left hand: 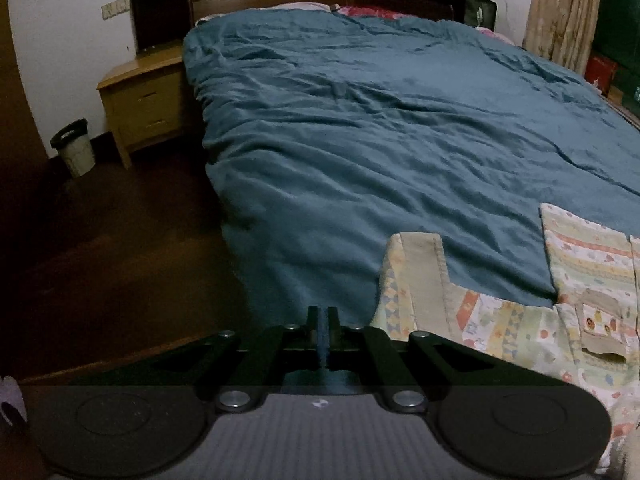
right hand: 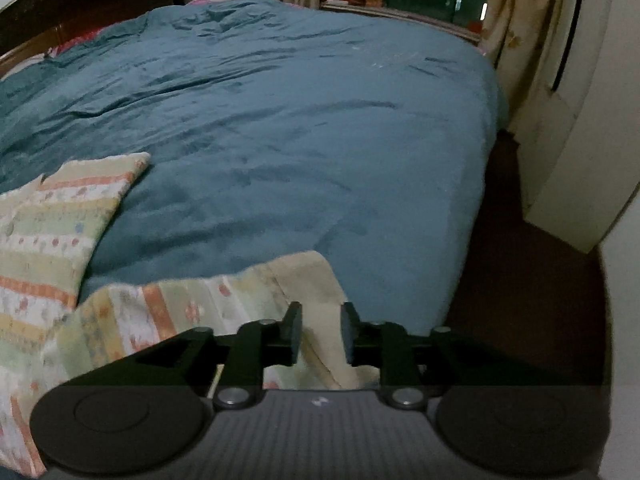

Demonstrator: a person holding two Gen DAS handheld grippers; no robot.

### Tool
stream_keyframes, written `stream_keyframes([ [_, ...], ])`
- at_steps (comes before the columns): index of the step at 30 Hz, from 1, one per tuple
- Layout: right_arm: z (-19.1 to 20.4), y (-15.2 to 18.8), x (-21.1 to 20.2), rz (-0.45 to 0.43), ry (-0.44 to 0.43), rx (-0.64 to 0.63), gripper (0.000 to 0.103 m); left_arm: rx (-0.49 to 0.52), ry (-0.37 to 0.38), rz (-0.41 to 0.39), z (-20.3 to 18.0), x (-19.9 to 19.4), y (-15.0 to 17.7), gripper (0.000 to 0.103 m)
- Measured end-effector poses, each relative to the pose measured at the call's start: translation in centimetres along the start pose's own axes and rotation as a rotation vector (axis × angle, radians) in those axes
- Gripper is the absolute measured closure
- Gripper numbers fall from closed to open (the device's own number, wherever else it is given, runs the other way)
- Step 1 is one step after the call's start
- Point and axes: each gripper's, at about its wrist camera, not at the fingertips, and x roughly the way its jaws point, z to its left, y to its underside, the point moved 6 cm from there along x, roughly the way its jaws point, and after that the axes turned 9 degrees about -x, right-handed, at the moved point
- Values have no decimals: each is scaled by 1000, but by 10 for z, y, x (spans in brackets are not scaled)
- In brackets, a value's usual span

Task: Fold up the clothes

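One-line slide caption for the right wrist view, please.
Open right gripper poised over the beige cuff of a patterned garment spread on the teal bedspread.

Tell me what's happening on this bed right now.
A person with two handheld grippers is folding a striped, patterned garment spread on the teal blanket. The right gripper is open, its fingers straddling a beige cuff. The left gripper is shut, over the blanket's edge, apart from the garment's other cuff.
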Motion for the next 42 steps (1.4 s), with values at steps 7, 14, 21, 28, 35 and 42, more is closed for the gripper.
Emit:
stream_keyframes([
  [7, -18, -13, 31, -9, -101, 46, 67, 30, -19, 25, -19, 8, 0, 81],
  [14, -31, -13, 43, -33, -242, 70, 64, 53, -40, 37, -42, 12, -4, 66],
  [21, -32, -8, 49, -29, -336, 86, 66, 78, -39, 36, -64, 11, -5, 50],
  [28, -34, -12, 22, -98, -213, 23, 94, 75, -52, 33, -64, 15, -5, 47],
  [35, -32, -10, 21, -63, -75, -66, 92, 73, -48, 32, -59, 18, -5, 47],
  [42, -24, -30, 5, -117, -16, -95, 73, 77, -11, 29, -49, 22, -3, 48],
])
